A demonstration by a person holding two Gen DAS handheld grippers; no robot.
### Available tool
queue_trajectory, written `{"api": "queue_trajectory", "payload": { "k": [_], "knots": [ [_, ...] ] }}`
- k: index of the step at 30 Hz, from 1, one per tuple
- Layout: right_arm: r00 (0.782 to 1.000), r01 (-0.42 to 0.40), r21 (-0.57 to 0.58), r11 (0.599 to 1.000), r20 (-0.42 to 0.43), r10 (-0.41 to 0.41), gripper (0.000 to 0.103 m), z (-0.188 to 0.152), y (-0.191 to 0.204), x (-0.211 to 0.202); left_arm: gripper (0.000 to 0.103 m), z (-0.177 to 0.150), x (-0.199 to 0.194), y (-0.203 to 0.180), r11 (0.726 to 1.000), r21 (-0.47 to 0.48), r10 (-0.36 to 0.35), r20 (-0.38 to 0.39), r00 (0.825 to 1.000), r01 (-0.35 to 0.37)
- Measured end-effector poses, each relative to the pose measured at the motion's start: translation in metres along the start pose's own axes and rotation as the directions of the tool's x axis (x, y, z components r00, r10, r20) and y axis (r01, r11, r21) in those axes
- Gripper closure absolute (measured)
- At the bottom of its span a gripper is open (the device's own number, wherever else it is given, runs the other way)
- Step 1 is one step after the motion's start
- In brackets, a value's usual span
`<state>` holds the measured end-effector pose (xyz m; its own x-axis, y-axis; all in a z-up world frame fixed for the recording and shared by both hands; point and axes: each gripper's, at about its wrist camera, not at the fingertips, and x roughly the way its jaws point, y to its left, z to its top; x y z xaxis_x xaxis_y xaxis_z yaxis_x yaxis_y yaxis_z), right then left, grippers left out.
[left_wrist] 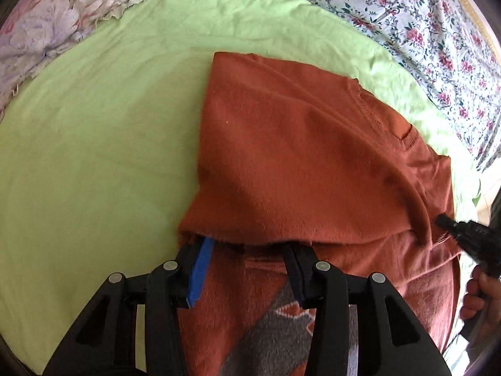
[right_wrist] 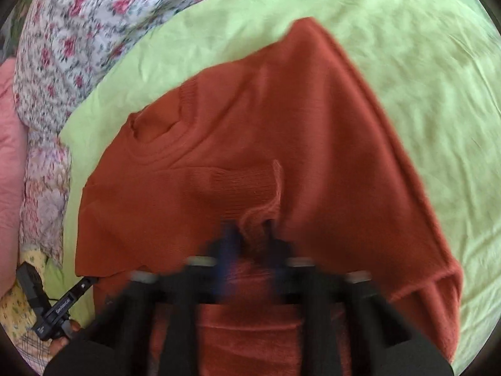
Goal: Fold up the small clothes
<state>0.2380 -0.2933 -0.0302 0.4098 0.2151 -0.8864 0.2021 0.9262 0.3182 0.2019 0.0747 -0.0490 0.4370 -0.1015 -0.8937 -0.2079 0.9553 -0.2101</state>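
Green sheet (left_wrist: 94, 156) under rust sweater (left_wrist: 281, 156), floral bedding (left_wrist: 422, 15) behind, left fingers (left_wrist: 205, 260) released, right fingers (right_wrist: 228, 238) pinching sweater

The sweater (left_wrist: 297, 156) lies on the sheet (left_wrist: 94, 156), floral bedding (left_wrist: 407, 15) behind it.

Rust-orange knit sweater (left_wrist: 297, 144) lies half-folded on bed.

Both wrist views look steeply down past own fingers (left_wrist: 200, 266), close over rust sweater (left_wrist: 297, 156) on green sheet (left_wrist: 94, 156); both share sweater, sheet, floral bedding (right_wrist: 62, 47) beyond fingertips
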Motion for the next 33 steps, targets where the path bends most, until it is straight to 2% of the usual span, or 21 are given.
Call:
{"api": "queue_trajectory", "payload": {
  "k": [3,6,7,9,10,12,16,19,21,23,29,32,33],
  "knots": [
    [0.991,-0.086,-0.055,0.995,0.099,0.091,0.098,0.017,0.023,-0.034,0.061,0.004,0.0,0.001,1.0,-0.013,0.017,0.007,1.0,-0.017],
    [0.944,-0.197,-0.08,0.977,0.254,0.211,0.098,0.032,0.027,-0.102,0.061,0.005,0.0,0.006,1.0,-0.023,0.011,0.008,1.0,-0.011],
    [0.93,-0.198,-0.084,0.977,0.3,0.214,0.098,0.035,0.023,-0.121,0.064,0.005,0.0,0.006,1.0,-0.021,0.004,0.006,1.0,-0.004],
    [0.927,-0.171,-0.076,0.982,0.326,0.186,0.098,0.039,0.008,-0.137,0.071,0.003,-0.001,0.007,1.0,-0.017,-0.01,0.001,1.0,0.01],
    [0.934,-0.156,-0.063,0.986,0.316,0.168,0.098,0.04,-0.001,-0.136,0.072,0.003,-0.001,0.006,1.0,-0.014,-0.012,0.0,1.0,0.012],
    [0.961,-0.107,-0.009,0.994,0.255,0.106,0.098,0.036,-0.025,-0.117,0.072,0.0,-0.002,0.005,1.0,-0.013,0.0,0.001,1.0,0.0],
    [0.985,-0.047,0.031,0.998,0.166,0.041,0.098,0.021,-0.046,-0.077,0.073,0.0,-0.002,0.009,0.999,-0.048,-0.007,-0.002,1.0,0.007],
    [0.987,-0.033,0.039,0.999,0.161,0.026,0.098,0.016,-0.052,-0.068,0.077,0.002,-0.001,0.014,0.997,-0.075,-0.023,-0.006,1.0,0.023],
    [0.978,-0.062,0.022,0.998,0.203,0.056,0.098,0.015,-0.047,-0.076,0.078,0.002,0.0,0.019,0.994,-0.102,-0.038,-0.009,0.999,0.037],
    [0.974,-0.035,-0.022,0.999,0.223,0.039,0.098,0.014,-0.042,-0.08,0.08,0.003,0.002,0.023,0.99,-0.133,-0.053,-0.015,0.998,0.05],
    [0.989,0.097,-0.062,0.993,0.114,-0.089,0.098,0.001,-0.051,-0.043,0.081,0.003,0.005,0.024,0.987,-0.146,-0.071,-0.032,0.997,0.065],
    [0.988,0.132,-0.041,0.99,0.089,-0.128,0.098,-0.003,-0.054,-0.037,0.083,0.001,0.004,0.023,0.988,-0.134,-0.078,-0.05,0.996,0.07],
    [0.988,0.131,-0.036,0.991,0.09,-0.127,0.095,-0.004,-0.054,-0.038,0.082,0.001,0.003,0.023,0.99,-0.122,-0.077,-0.055,0.995,0.07]
  ]
}}
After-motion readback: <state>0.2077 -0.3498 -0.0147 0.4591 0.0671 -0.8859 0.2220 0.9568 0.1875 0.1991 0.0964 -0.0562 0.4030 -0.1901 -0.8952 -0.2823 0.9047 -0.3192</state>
